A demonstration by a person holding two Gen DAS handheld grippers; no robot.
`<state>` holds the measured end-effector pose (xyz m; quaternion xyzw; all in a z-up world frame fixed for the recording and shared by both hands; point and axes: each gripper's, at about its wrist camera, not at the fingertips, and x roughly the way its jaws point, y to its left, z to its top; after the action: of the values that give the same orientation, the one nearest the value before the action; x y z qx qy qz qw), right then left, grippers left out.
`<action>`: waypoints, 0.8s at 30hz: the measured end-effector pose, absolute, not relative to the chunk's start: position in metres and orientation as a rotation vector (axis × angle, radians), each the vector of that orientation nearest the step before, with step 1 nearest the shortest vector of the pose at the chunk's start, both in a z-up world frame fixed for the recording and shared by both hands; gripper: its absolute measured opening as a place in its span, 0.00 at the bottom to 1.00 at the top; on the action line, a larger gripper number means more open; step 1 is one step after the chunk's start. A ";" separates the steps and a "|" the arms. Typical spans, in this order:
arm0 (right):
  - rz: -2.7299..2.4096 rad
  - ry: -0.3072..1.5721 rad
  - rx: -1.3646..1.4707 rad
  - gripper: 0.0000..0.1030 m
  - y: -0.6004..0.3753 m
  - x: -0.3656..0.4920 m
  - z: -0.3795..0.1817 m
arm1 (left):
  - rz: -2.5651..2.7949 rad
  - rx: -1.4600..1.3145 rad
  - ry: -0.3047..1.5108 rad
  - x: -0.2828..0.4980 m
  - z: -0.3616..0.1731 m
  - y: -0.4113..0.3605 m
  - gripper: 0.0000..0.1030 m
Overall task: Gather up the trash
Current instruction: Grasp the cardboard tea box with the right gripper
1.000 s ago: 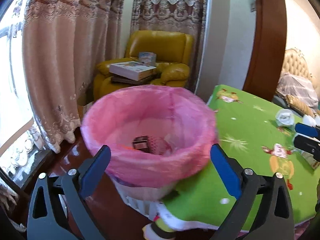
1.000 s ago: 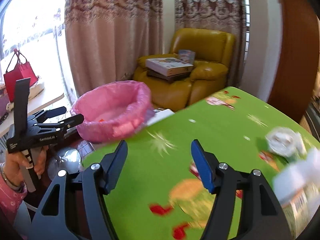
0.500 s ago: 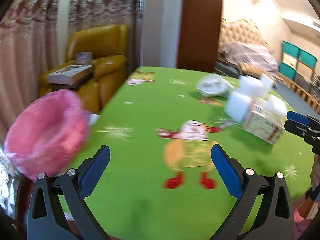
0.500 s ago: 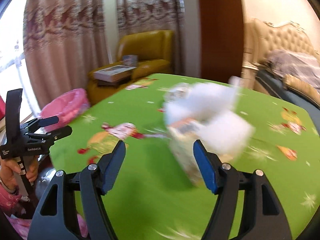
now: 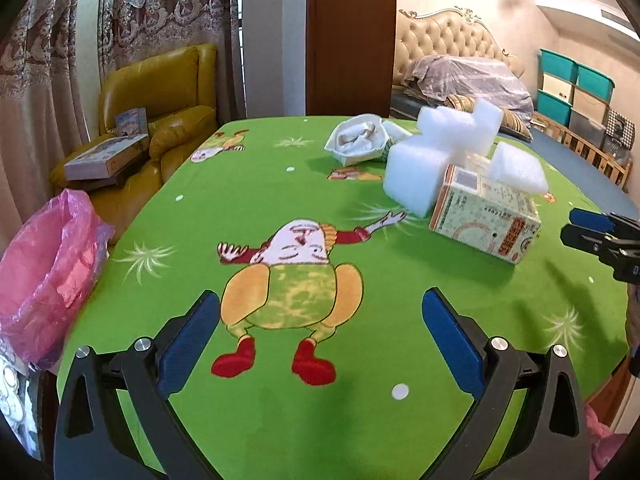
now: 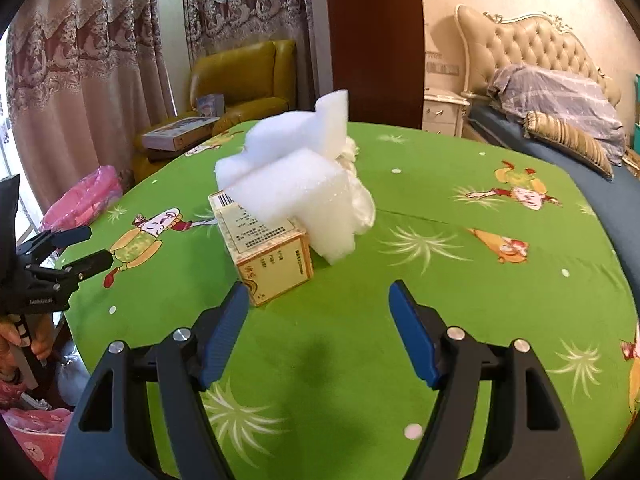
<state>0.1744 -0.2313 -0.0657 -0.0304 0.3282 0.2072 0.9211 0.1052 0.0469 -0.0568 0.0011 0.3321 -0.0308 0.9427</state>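
Note:
A printed cardboard box (image 5: 486,222) lies on the green tablecloth (image 5: 280,208), with white foam blocks (image 5: 436,152) piled on and against it. Behind them sits crumpled white paper (image 5: 358,142). The box (image 6: 266,254) and foam (image 6: 296,184) are just ahead of my right gripper (image 6: 316,320), which is open and empty. My left gripper (image 5: 320,328) is open and empty over the cartoon print, left of the box. The pink-lined trash bin (image 5: 44,268) stands off the table's left edge.
A yellow armchair (image 5: 156,120) with boxes on it stands behind the bin, beside curtains. A bed (image 6: 560,100) lies beyond the table's far right. My left gripper shows in the right wrist view (image 6: 68,248), and my right gripper in the left wrist view (image 5: 592,228).
Both grippers have swung right, from the pink bin to the box and foam on the table. Both stayed open and empty.

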 end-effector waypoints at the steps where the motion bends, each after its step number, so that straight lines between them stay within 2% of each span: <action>1: 0.436 0.681 -0.069 0.70 -0.227 0.178 -0.067 | -0.061 -0.005 0.682 0.105 -0.058 0.050 0.92; 3: 0.454 0.703 -0.076 0.73 -0.218 0.185 -0.069 | -0.059 -0.024 0.690 0.105 -0.060 0.056 0.92; 19: 0.532 0.765 -0.168 0.73 -0.162 0.220 -0.077 | -0.022 -0.027 0.697 0.092 -0.056 0.072 0.92; 22: 0.535 0.750 -0.176 0.56 -0.166 0.216 -0.075 | -0.010 -0.005 0.694 0.088 -0.052 0.070 0.92; 24: 0.537 0.738 -0.190 0.56 -0.170 0.210 -0.074 | -0.002 0.004 0.698 0.086 -0.050 0.068 0.92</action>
<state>0.2098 -0.1700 -0.0745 -0.0914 0.3557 0.2590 0.8933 0.0863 0.0683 -0.0499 0.0021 0.3422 -0.0011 0.9396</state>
